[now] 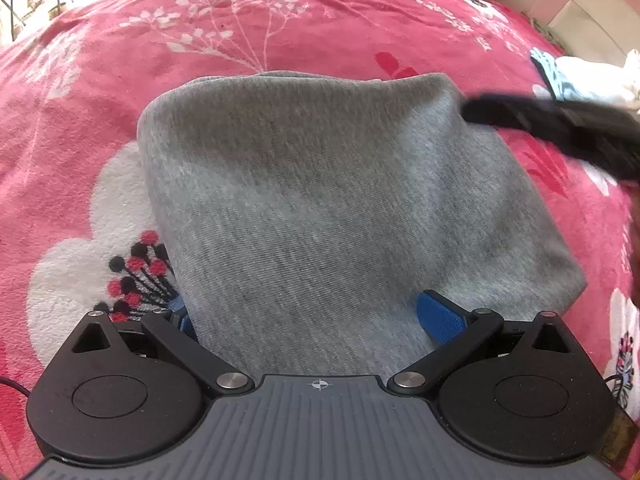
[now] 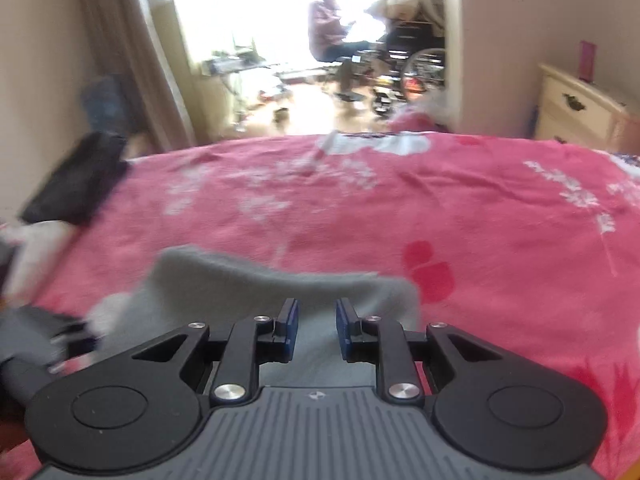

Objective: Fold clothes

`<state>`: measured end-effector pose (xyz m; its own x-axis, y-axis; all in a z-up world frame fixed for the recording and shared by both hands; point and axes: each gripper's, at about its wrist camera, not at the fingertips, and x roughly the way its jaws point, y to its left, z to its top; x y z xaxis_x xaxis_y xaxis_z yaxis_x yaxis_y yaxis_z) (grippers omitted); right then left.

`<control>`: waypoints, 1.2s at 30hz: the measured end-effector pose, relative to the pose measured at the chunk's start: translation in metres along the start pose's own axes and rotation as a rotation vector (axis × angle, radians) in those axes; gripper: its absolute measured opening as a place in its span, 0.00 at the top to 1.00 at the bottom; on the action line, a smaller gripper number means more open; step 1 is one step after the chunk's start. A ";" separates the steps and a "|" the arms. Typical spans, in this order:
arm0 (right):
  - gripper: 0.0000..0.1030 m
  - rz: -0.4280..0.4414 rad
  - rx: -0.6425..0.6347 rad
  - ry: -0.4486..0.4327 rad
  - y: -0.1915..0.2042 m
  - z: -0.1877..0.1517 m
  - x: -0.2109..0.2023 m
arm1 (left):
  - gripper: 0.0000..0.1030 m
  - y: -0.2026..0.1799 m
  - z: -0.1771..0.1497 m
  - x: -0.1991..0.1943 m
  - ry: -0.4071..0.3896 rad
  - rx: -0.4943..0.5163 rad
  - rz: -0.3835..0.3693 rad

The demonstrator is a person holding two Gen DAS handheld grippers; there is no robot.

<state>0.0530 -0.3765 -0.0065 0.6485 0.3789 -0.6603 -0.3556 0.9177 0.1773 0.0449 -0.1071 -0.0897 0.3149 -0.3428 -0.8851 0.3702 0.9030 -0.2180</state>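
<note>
A grey knit garment lies folded on the pink bedspread and fills the middle of the left wrist view. My left gripper is open wide; the cloth's near edge lies between its blue pads and covers most of the left pad. A blurred black shape, the right gripper, hovers over the garment's far right corner. In the right wrist view the garment sits just beyond my right gripper, which is open with a narrow gap and nothing between its pads.
The pink flowered bedspread spreads out on all sides. White and patterned cloth lies at its right edge. A dark garment lies at the bed's left edge. A cream dresser, a wheelchair and a seated person are beyond the bed.
</note>
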 end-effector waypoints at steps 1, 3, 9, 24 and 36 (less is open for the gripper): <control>0.77 0.003 0.003 0.001 0.000 -0.004 -0.004 | 0.00 -0.001 -0.001 0.000 -0.005 0.004 0.005; 0.73 0.008 0.008 0.004 -0.001 -0.012 -0.011 | 0.00 -0.003 -0.002 -0.002 -0.013 0.011 0.016; 0.73 0.023 0.023 0.013 -0.004 -0.037 -0.032 | 0.00 -0.011 -0.004 -0.004 -0.031 0.040 0.052; 0.66 0.077 -0.028 0.070 -0.001 -0.076 -0.052 | 0.00 -0.014 -0.009 -0.006 -0.052 0.046 0.062; 0.27 0.131 0.603 -0.018 -0.107 -0.083 -0.064 | 0.00 0.005 -0.005 -0.003 -0.019 -0.005 -0.028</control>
<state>-0.0064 -0.5094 -0.0440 0.6384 0.4905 -0.5932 0.0066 0.7671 0.6414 0.0418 -0.0999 -0.0899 0.3209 -0.3725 -0.8708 0.3744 0.8944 -0.2446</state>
